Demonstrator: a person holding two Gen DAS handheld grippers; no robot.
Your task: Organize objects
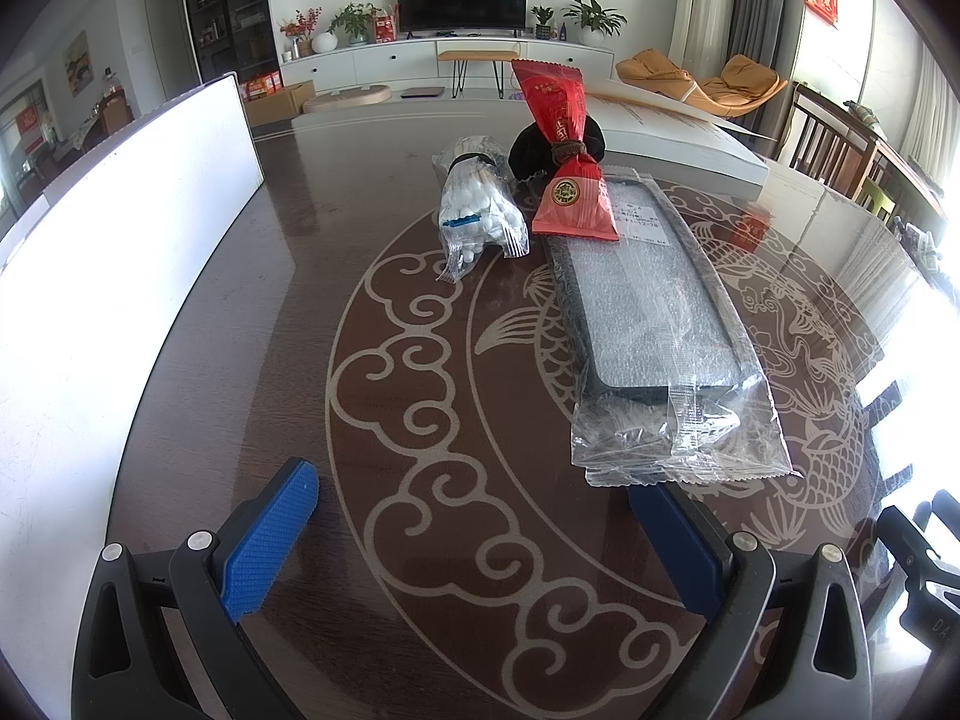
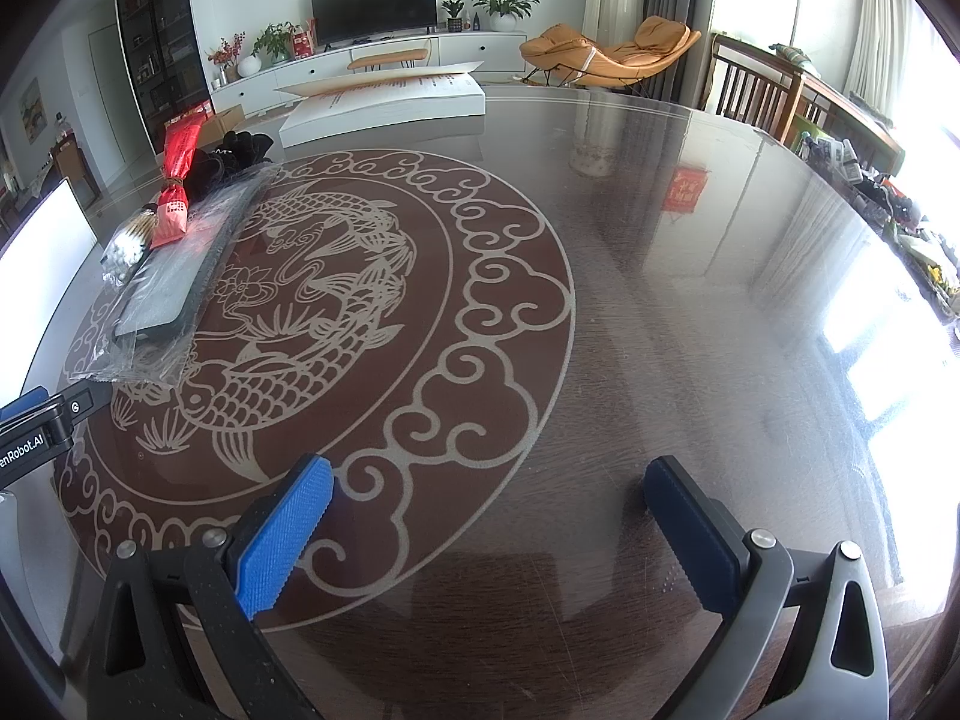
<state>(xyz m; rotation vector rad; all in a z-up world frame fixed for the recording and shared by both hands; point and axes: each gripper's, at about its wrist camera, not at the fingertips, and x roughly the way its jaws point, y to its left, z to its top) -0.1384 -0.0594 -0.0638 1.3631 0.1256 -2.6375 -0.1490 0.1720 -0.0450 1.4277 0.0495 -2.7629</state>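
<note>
On the dark round table [image 1: 288, 360] lie a flat black item in a clear plastic wrapper [image 1: 654, 312], a red foil packet [image 1: 570, 180] resting on a black cloth bundle [image 1: 528, 150], and a clear bag of cotton swabs [image 1: 474, 204]. My left gripper [image 1: 474, 492] is open and empty, just short of the wrapper's near end. My right gripper [image 2: 489, 480] is open and empty over bare table, well right of the objects. The right wrist view shows the wrapper [image 2: 168, 276], the red packet [image 2: 174, 186] and the swabs [image 2: 123, 252] at far left.
A white box [image 1: 120, 228] stands along the table's left edge. Another white box [image 1: 672, 138] with an open lid lies at the far side, also in the right wrist view [image 2: 384, 102]. Wooden chairs [image 2: 756, 90] stand at the right. The left gripper's body [image 2: 36, 438] shows at the left edge.
</note>
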